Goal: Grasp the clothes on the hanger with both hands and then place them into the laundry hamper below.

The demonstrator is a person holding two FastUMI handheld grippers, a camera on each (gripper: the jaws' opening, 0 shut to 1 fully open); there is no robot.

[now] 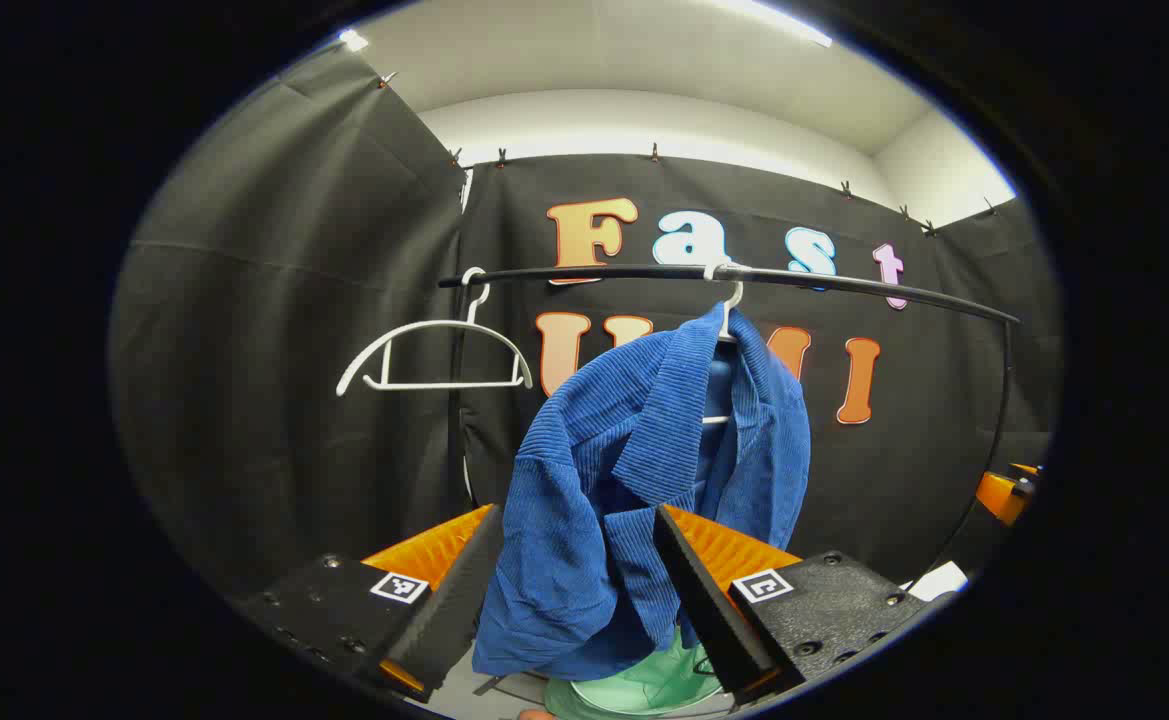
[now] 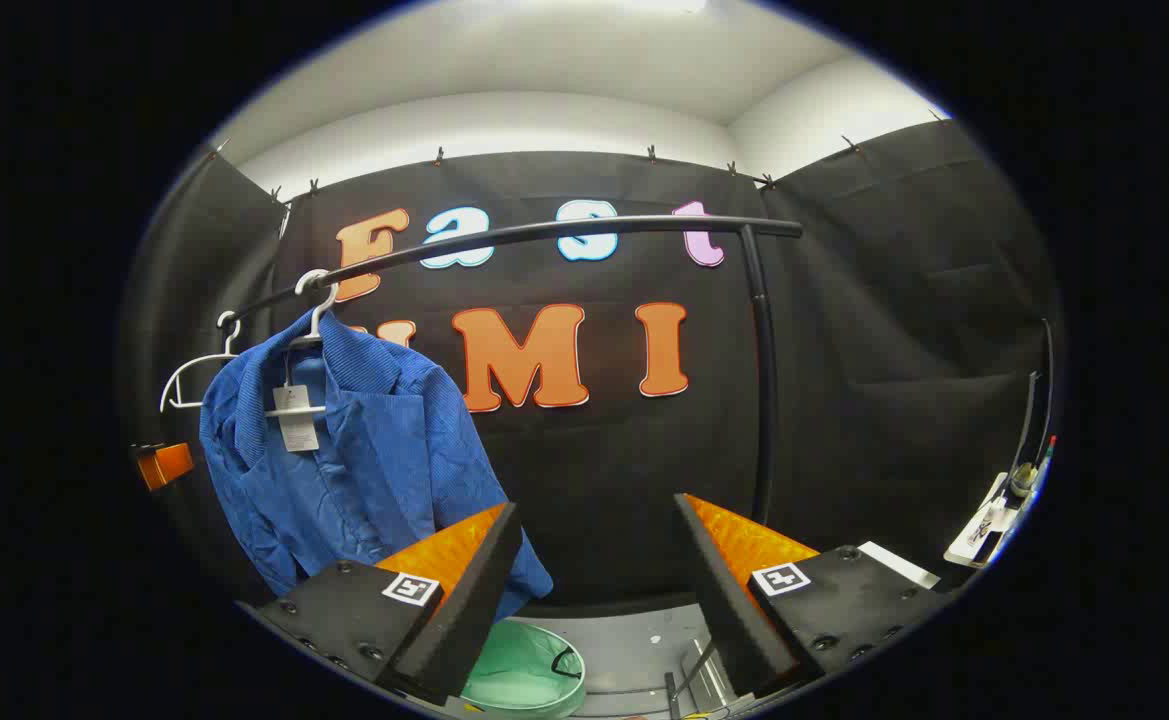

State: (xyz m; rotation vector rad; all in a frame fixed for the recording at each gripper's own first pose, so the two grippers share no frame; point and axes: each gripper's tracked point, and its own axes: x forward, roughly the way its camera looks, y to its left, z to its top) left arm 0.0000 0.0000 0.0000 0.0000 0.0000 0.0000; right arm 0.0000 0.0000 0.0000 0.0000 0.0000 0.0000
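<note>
My left gripper [image 1: 574,560] has its fingers spread wide around the blue jacket's [image 1: 634,480] hanging hem, gripping nothing. My right gripper [image 2: 594,560] is wide open, empty, beside the jacket, which hangs on the rail's [image 2: 544,232] hanger [image 2: 312,295] above the green hamper [image 2: 519,675].

- The blue corduroy jacket [image 1: 634,500] covered most of its white hanger [image 1: 731,300].
- The mint-green hamper [image 1: 644,685] was cut off by the lower edge in the left gripper view.
- The tag [image 2: 296,418] on the jacket was too small to read.
- Items on the white shelf [image 2: 989,520] at far right were too small to identify.
</note>
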